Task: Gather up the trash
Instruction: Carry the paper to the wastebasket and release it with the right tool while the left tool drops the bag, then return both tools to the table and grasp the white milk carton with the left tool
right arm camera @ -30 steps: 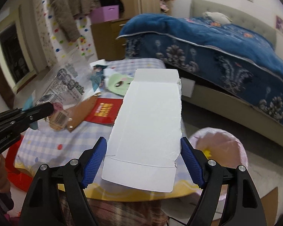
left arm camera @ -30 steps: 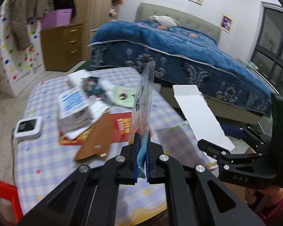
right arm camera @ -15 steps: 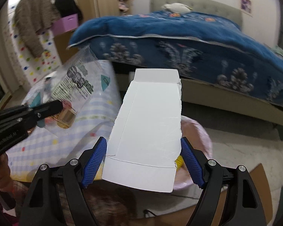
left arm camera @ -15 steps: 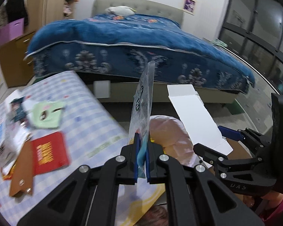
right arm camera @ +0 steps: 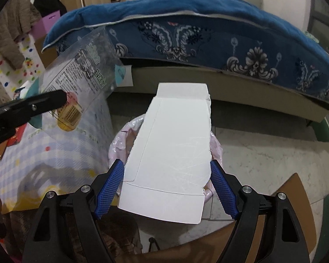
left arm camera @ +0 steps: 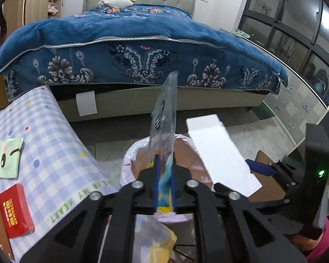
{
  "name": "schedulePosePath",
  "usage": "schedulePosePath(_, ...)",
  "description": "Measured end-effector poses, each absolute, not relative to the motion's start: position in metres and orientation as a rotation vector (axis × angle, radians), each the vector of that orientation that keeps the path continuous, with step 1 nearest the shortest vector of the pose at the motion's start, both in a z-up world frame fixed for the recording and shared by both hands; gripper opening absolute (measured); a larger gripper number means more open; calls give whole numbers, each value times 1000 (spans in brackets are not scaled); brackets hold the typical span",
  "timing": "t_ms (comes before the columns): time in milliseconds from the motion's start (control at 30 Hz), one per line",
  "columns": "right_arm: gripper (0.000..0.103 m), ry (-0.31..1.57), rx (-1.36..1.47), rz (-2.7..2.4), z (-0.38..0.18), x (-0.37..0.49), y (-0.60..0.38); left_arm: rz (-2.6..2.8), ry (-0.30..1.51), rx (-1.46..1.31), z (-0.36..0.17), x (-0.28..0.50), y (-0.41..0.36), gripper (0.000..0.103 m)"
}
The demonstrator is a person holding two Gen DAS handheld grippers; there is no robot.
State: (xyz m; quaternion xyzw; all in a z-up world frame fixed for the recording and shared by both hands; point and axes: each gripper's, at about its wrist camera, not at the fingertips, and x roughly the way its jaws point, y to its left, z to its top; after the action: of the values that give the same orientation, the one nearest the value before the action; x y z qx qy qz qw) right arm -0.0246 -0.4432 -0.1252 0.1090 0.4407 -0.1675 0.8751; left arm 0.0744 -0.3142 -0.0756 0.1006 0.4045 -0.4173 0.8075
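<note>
My left gripper (left arm camera: pixel 164 171) is shut on a clear printed plastic wrapper (left arm camera: pixel 165 114), held edge-on above a trash bin lined with a pink bag (left arm camera: pixel 129 164). The wrapper also shows in the right wrist view (right arm camera: pixel 81 74), pinched by the left gripper's black fingers (right arm camera: pixel 52 103). My right gripper (right arm camera: pixel 166 186) is shut on a flattened white cardboard box (right arm camera: pixel 175 149), held flat over the same pink-lined bin (right arm camera: pixel 120 140). The box also shows in the left wrist view (left arm camera: pixel 217 151), to the right of the wrapper.
A checked tablecloth table (left arm camera: pixel 43 135) stands to the left with a red packet (left arm camera: pixel 14 208) and a green cartoon card (left arm camera: pixel 5 157) on it. A bed with a blue blanket (left arm camera: pixel 131 43) lies behind. Brown cardboard (right arm camera: pixel 296 197) lies on the floor at right.
Both grippers swung right, away from the table, carrying the wrapper and the white box over the pink-lined bin. Both grips stayed shut.
</note>
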Motion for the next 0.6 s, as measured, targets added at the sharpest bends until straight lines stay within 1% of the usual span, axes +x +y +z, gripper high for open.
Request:
schedulePosePath(33,84,927,224,-365,-129,-23,-445,-894,865,211,-76,77,-315,32)
schedulePosePath(67,85,934,222,-381,-132,-22,-448,-885,858,206,-75,78,-313,46)
schedulePosePath(100,85,938,227,-390,-133,-22,-450,-877,848,199,-73,79,-311,51)
schedulePosePath(333,85,914,254,-394,-118,-32,-452,-797,836,191,-70,79,-273,51)
schedulePosePath(600,85,845,204,-331,-81,-31,-413,-733,847,137,-65,76,-225,51)
